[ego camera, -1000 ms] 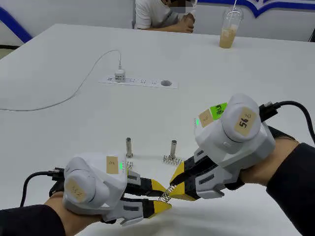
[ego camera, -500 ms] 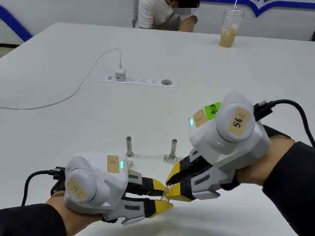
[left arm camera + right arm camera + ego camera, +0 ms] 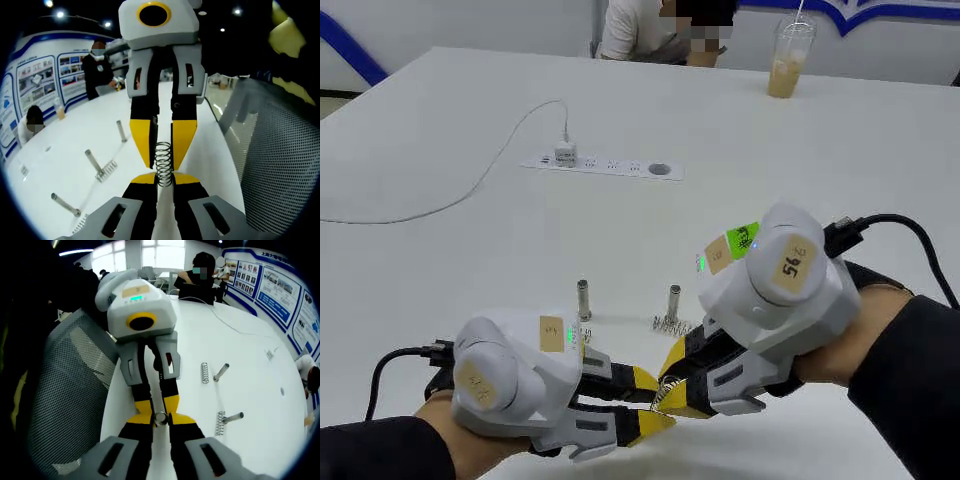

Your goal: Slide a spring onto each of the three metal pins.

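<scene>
In the head view I see the matt white tabletop [image 3: 470,270] with two short cylindrical metal pins [image 3: 584,300] standing upright on it, well apart. A loose wire coil [image 3: 668,324] lies flat just beside the base of the farther-right pin. Nearer to me, the left gripper [image 3: 654,399], with its rounded white plastic shell and yellow-tipped black fingers, meets the right gripper [image 3: 674,381] tip to tip. The thin coiled steel-wire spring [image 3: 663,392] bridges the two, off the table. A flat white power strip [image 3: 605,165] and a clear plastic cup of pale drink [image 3: 788,60] sit far back.

In the left gripper view, my own fingers [image 3: 144,179] are pinched on the spring's near end. The coil rises straight between the right gripper's yellow pads, which press on its far end. Three smooth pins stand off to the left on the glossy top.

In the right gripper view I look down the spring end-on: a small bright ring [image 3: 160,417] nipped between my fingers [image 3: 141,418]. A grey mesh chair back [image 3: 60,390] fills the left side.
</scene>
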{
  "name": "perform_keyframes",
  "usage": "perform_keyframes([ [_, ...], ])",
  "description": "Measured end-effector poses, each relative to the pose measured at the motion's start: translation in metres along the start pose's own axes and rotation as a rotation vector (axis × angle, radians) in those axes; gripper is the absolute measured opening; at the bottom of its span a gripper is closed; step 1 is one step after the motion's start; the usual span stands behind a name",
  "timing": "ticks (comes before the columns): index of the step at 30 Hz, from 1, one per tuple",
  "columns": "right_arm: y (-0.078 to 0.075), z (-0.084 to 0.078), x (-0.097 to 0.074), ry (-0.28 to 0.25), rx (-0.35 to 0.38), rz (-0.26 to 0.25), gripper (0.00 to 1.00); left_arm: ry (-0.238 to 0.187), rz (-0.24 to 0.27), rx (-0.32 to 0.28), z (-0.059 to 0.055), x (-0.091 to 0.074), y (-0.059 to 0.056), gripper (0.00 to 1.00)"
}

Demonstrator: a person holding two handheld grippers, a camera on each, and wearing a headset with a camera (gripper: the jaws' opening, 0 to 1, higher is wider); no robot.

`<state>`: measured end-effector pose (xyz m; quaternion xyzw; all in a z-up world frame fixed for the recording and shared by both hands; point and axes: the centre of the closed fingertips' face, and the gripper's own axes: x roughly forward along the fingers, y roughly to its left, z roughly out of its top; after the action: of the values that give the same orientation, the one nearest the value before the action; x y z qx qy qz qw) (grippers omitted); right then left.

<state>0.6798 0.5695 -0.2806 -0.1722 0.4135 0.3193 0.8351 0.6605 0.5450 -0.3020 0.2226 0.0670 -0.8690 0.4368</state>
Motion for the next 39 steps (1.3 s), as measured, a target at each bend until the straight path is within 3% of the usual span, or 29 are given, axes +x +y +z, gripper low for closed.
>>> perform_keyframes([
  [11,0.000,0.000,-0.001,0.003,-0.003,0.001,0.12,-0.001,0.004,-0.007,0.000,0.000,0.001,0.12],
  [28,-0.006,-0.003,-0.009,0.006,0.016,-0.021,0.12,-0.003,0.015,-0.057,-0.003,-0.003,0.002,0.27],
  [39,-0.016,-0.012,-0.020,0.010,0.046,-0.049,0.12,-0.006,0.065,-0.114,-0.011,-0.016,0.013,0.38],
])
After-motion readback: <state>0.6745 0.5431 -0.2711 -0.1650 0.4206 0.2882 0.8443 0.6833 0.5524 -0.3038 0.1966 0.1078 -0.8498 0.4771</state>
